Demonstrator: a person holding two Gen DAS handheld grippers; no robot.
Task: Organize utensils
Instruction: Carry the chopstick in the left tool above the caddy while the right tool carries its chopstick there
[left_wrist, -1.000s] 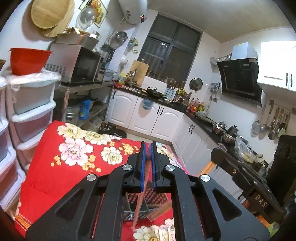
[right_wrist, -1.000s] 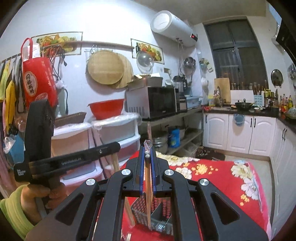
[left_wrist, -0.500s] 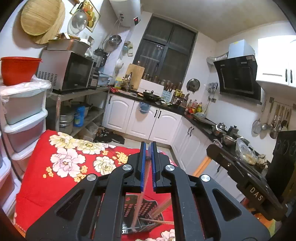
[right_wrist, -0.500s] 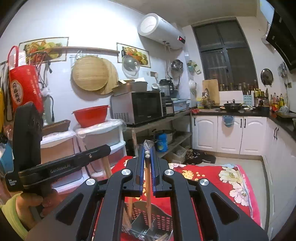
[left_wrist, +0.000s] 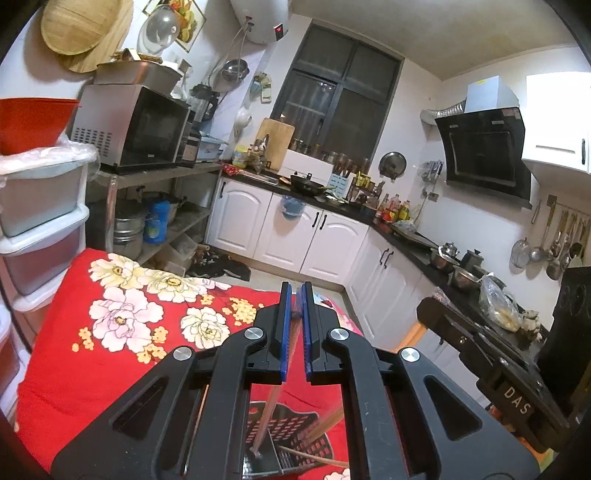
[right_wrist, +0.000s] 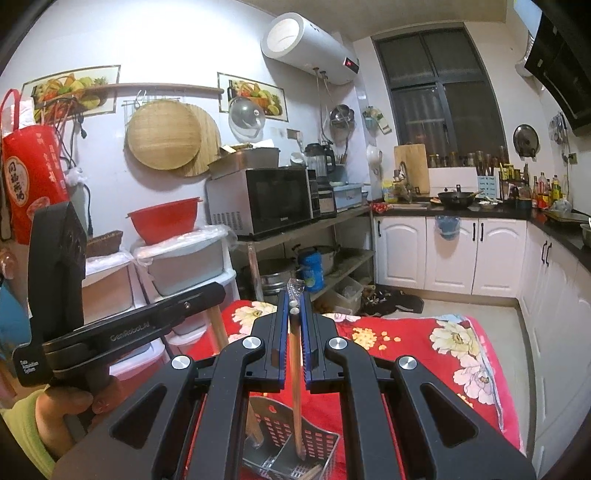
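Kitchen setting: a table under a red flowered cloth (left_wrist: 122, 317), white cabinets (right_wrist: 454, 254) and a dark counter behind it.

Left gripper (left_wrist: 294, 332): jaws are closed to a narrow gap on a reddish-brown chopstick (left_wrist: 271, 406). The stick slants down from between the blue pads, and its lower tip is set inside a perforated metal utensil basket (left_wrist: 291, 435) that stands on the cloth directly below. More sticks are seen lying at an angle in the same basket.

Right gripper (right_wrist: 294, 332): jaws are clamped on a light wooden chopstick (right_wrist: 295, 387), which is held nearly upright; a scrap of clear wrapper is seen at its top end. Its lower end reaches down into the utensil basket (right_wrist: 291, 439), in the right-hand compartment. Another stick stands in the left compartment.

Surroundings, right-wrist view: the left gripper's body is gripped by a hand (right_wrist: 70, 406) in a green sleeve at the left edge. Stacked plastic drawers (right_wrist: 184, 266), a red bowl (right_wrist: 164, 219) and a microwave (right_wrist: 266, 197) are ranged along the wall beyond.
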